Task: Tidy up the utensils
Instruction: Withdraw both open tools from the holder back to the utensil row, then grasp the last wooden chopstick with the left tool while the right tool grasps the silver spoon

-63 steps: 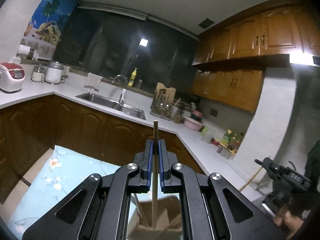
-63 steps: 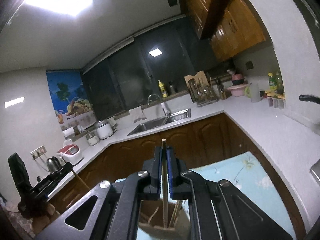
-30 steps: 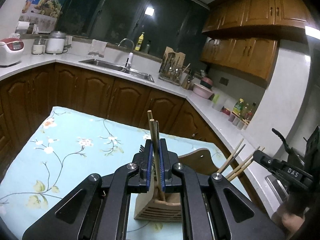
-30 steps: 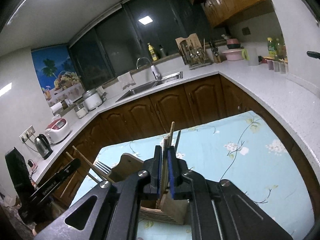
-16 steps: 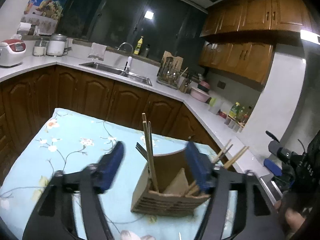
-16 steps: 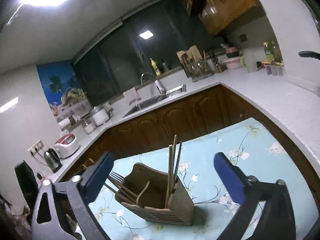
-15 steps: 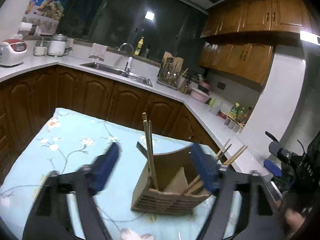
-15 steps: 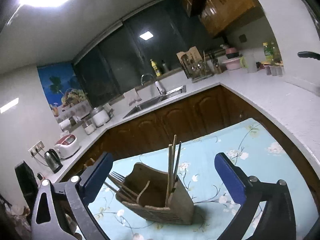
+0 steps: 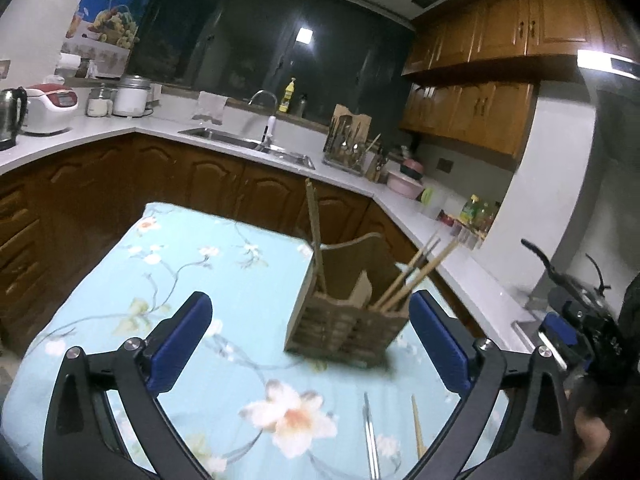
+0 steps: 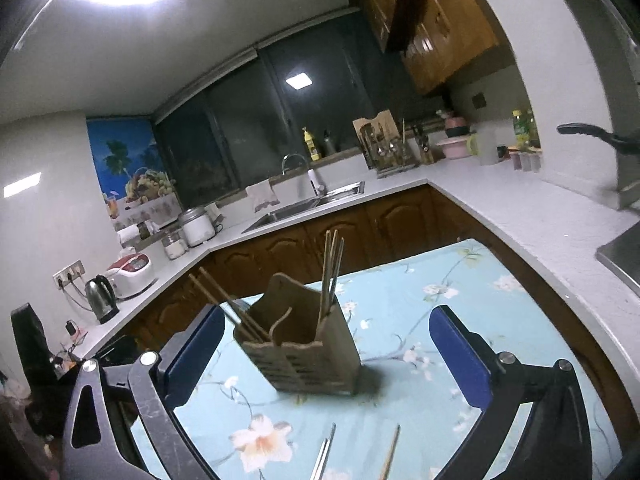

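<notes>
A wooden utensil holder (image 9: 344, 322) (image 10: 304, 354) stands on the table's blue floral cloth (image 9: 200, 276) (image 10: 460, 292). Chopsticks (image 9: 316, 232) (image 10: 331, 268) stand upright in one compartment, and more chopsticks (image 9: 416, 276) (image 10: 224, 300) lean out of another. My left gripper (image 9: 309, 306) is pulled back from the holder; its jaws are opening and nothing is between its pads. My right gripper (image 10: 326, 316) also stands open and empty, short of the holder. A metal utensil (image 9: 370, 436) (image 10: 324, 456) and a loose wooden chopstick (image 9: 418, 428) (image 10: 390, 456) lie on the cloth just in front of the grippers.
Wooden cabinets and a white L-shaped counter (image 9: 240, 148) (image 10: 520, 204) wrap around the table. The counter carries a sink (image 9: 248, 144), a rice cooker (image 9: 48, 108), a kettle (image 10: 100, 296) and a utensil rack (image 9: 348, 140). At the left wrist view's right edge, a hand (image 9: 592, 436) holds the other gripper.
Both grippers have opened wide and let go of the chopsticks, which now stand in the holder. Both have drawn back, so the holder sits farther off and utensils on the cloth show.
</notes>
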`<state>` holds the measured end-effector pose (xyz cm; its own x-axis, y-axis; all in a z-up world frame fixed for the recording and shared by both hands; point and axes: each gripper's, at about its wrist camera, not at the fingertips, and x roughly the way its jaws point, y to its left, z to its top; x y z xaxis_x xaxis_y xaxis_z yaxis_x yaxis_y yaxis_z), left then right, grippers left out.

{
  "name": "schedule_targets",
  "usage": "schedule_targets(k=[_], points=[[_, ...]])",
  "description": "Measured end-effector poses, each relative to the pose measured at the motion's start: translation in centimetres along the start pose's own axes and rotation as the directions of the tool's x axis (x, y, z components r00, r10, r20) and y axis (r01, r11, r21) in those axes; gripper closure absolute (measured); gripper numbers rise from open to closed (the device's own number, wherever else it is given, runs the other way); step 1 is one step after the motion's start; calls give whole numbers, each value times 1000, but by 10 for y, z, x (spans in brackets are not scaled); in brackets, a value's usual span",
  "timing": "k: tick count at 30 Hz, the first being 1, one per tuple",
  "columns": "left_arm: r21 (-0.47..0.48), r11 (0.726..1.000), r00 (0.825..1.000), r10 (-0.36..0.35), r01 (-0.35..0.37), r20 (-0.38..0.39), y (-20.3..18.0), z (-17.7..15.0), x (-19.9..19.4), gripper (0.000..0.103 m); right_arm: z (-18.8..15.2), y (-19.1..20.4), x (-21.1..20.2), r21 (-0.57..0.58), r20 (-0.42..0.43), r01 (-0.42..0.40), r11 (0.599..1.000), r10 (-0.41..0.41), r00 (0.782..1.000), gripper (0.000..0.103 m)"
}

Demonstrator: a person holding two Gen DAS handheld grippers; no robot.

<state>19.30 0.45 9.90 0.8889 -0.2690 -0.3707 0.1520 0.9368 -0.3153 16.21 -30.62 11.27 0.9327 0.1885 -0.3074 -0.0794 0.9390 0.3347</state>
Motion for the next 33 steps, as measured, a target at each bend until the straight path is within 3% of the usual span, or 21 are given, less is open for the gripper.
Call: schedule_targets(k=[8, 20, 26, 33], points=[[41, 998, 999, 42, -41, -19, 4, -37, -39, 2, -38, -8, -47, -12, -30, 76, 997, -76, 997, 0], [29, 998, 987, 61, -57, -146, 15, -83, -44, 1, -95, -44, -73, 46, -171, 186, 981, -176, 969, 0], [35, 998, 978, 60, -54, -200, 14, -94, -40, 1, -109, -47, -77, 50, -208, 200, 978, -186, 960, 0], [40, 998, 968, 58, -50, -243, 12, -100, -33, 1, -127, -48, -64, 95, -288, 164, 982, -131, 949, 1]])
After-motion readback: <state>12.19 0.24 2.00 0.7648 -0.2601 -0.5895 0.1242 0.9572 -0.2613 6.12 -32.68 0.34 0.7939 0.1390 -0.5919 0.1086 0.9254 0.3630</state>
